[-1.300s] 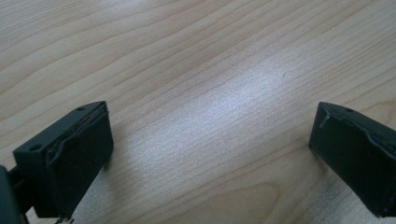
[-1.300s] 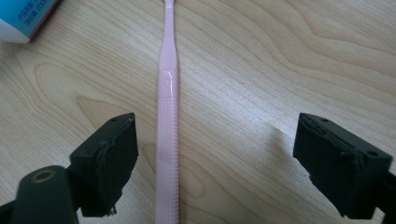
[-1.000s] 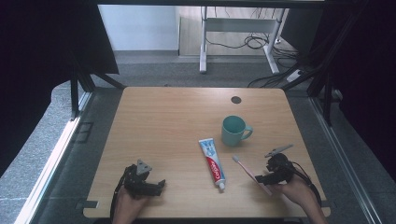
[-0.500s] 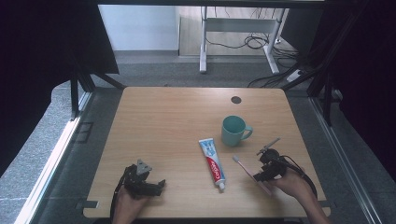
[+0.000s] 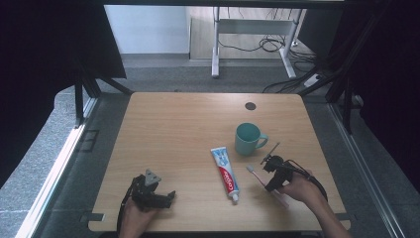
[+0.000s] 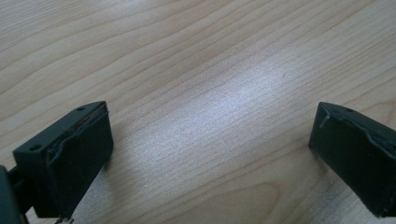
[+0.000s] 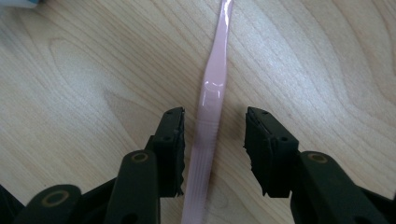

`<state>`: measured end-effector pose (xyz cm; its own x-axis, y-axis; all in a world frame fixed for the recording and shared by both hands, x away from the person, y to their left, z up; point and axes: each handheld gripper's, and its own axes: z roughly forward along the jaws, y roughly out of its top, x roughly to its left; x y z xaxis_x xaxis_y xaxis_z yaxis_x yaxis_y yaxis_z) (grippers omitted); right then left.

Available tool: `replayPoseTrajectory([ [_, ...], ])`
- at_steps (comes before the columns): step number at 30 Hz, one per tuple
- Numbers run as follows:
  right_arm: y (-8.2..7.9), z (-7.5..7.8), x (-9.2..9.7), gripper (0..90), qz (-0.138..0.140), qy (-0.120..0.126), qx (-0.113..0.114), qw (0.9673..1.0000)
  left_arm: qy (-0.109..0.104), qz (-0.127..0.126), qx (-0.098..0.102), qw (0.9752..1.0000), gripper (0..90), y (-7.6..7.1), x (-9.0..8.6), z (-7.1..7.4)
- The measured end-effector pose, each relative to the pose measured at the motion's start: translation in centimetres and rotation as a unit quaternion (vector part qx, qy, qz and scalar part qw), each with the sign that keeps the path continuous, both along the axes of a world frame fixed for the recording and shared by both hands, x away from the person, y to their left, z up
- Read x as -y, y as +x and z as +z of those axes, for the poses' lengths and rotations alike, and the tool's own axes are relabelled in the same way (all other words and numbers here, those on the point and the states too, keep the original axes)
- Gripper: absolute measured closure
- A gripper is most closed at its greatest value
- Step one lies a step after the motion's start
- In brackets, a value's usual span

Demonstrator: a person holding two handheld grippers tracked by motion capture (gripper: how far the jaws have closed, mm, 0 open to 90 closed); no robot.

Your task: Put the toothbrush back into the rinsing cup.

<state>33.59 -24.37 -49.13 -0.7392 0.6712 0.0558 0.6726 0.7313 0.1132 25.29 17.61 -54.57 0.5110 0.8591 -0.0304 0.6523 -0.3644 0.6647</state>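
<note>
Right gripper: fingers spread, straddling the handle of one pink toothbrush, which lies on the table between them, closer to the left finger; contact cannot be told. The brush's far end is cut off by the frame's top edge. Left gripper: fingers spread wide over bare wood. Beyond the right fingers stand one teal mug and one toothpaste tube, its lettering too small to read.

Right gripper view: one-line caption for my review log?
Open right gripper straddles the pink toothbrush handle lying flat on the wooden table, jaws either side, not yet closed.
</note>
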Motion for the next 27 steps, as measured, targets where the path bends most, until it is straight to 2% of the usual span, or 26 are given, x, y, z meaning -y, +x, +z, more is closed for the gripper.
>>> replayPoseTrajectory([
  [12,0.8,-0.7,-1.9,64.9,0.005,-0.036,-0.032,0.9988,0.000,0.000,0.000,1.0000,0.0,0.0,0.0,0.0],
  [19,1.1,-0.7,-2.2,69.9,0.003,-0.047,-0.035,0.9983,0.000,0.000,-0.001,1.0000,0.0,0.0,0.0,0.0],
  [20,1.2,-0.8,-2.3,73.5,0.002,-0.053,-0.031,0.9981,0.000,-0.001,-0.001,1.0000,0.0,0.0,0.0,0.0],
  [23,1.2,-0.8,-2.3,76.5,0.004,-0.059,-0.027,0.9979,0.000,0.000,0.000,1.0000,0.0,0.0,0.0,0.0],
  [27,1.2,-0.8,-2.3,77.5,0.005,-0.056,-0.026,0.9981,0.000,0.000,-0.001,1.0000,0.0,0.0,0.0,0.0],
])
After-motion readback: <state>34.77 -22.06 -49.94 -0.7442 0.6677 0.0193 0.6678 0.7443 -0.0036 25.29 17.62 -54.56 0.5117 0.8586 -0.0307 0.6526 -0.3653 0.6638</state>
